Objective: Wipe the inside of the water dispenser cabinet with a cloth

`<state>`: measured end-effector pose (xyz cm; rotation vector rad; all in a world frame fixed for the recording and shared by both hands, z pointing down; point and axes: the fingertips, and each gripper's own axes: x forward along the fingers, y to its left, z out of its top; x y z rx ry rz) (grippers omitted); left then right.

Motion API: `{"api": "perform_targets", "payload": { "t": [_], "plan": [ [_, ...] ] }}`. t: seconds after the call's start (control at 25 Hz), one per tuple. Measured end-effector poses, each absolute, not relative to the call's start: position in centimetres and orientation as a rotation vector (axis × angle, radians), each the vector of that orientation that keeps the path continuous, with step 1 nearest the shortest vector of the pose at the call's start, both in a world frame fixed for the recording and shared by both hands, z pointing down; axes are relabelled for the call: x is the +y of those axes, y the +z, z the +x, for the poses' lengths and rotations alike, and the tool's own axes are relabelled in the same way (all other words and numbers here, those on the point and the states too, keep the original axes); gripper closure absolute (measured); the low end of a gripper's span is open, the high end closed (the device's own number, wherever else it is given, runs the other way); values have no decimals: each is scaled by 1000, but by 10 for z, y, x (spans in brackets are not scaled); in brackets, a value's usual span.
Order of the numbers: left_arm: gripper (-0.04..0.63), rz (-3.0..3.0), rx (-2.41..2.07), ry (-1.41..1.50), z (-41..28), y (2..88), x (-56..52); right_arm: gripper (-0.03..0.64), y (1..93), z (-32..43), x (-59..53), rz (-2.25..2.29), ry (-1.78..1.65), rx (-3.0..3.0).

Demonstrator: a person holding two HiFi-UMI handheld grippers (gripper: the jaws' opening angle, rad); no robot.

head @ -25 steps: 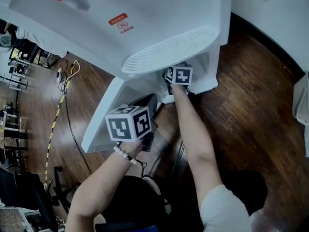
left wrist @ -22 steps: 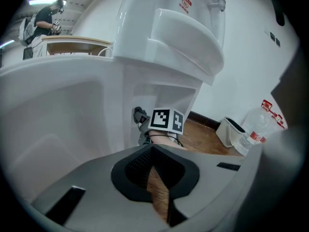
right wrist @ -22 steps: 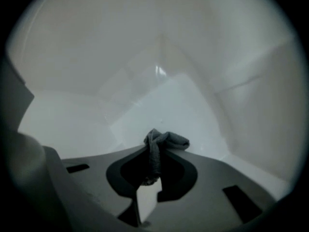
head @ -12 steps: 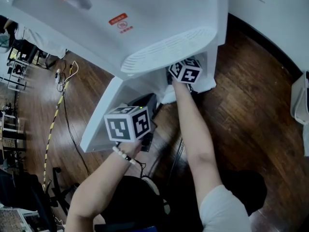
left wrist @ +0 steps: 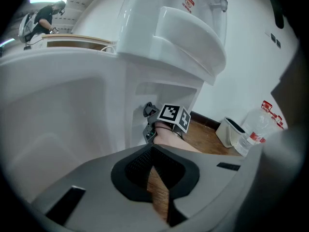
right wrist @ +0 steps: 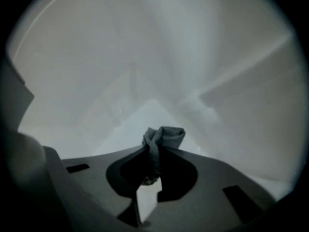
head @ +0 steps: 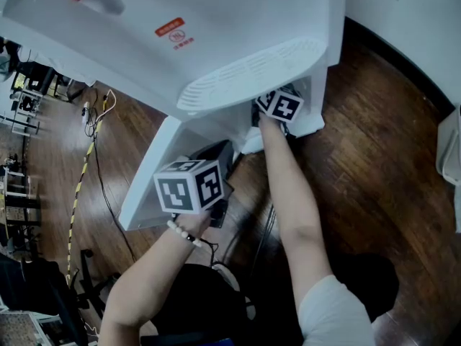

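Note:
The white water dispenser (head: 216, 42) stands below me with its cabinet door (head: 148, 186) swung open to the left. My right gripper (head: 277, 108) reaches into the cabinet under the drip tray; its jaws are hidden there. In the right gripper view it (right wrist: 153, 153) is shut on a bunched grey cloth (right wrist: 164, 137), held close to the white inside walls (right wrist: 203, 71) near a back corner. My left gripper (head: 216, 166) hangs in front of the open door. Its jaws (left wrist: 155, 170) are shut with nothing between them, and it looks toward the right gripper's marker cube (left wrist: 173, 116).
Wooden floor (head: 374, 164) surrounds the dispenser. A yellow-black cable (head: 85, 175) runs along the floor at the left. A small white bin (left wrist: 231, 130) and clear bottles with red caps (left wrist: 256, 129) stand by the wall at the right.
The right gripper has shifted a little to the right and deeper under the drip tray, and its cube has turned. The left gripper has barely moved.

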<state>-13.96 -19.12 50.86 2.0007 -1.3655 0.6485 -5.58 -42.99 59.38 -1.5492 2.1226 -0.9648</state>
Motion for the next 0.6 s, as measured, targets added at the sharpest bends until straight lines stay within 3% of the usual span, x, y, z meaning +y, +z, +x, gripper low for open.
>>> {"api": "perform_targets", "payload": {
  "t": [0.4,0.6],
  "plan": [
    [597,1991,-1347,652,-141,514,-193,580,656,-38,-436,-1673,-1231,1972],
    [597,1989,-1342,645,-140,514,-193,580,647,-23,-437,-1694,-1201,1910]
  ]
}}
